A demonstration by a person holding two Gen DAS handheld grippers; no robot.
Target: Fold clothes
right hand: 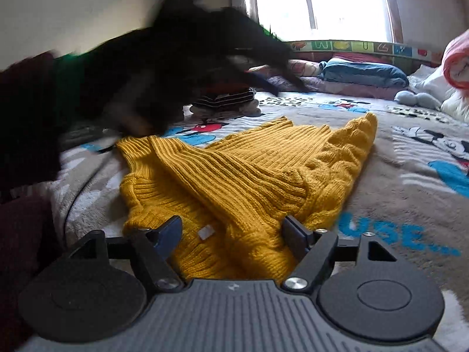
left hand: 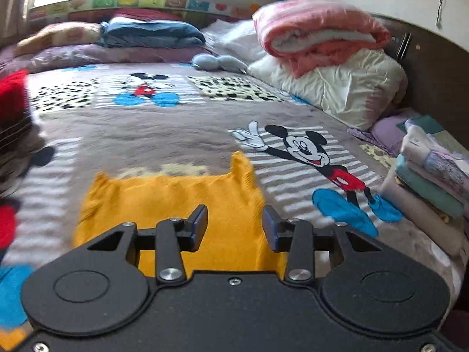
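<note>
Lying on the bed (left hand: 164, 135), yellow knit sweater (right hand: 249, 173) was partly folded, sleeve across body. Left gripper (left hand: 234, 228) and right gripper (right hand: 231, 234) hovered wide open, holding nothing. Judged best: pinch both layers at edge, fold evenly.

Left claw (right hand: 222, 58) motion-blurred; sweater (left hand: 176, 205) smeared.

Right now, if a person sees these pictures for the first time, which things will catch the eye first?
The mustard-yellow knitted sweater stands out first, spread on the cartoon-mouse blanket just ahead of both open grippers, left and right. Next, a rolled pink blanket on white pillows at the headboard, and a stack of folded clothes at the bed's right edge.
</note>
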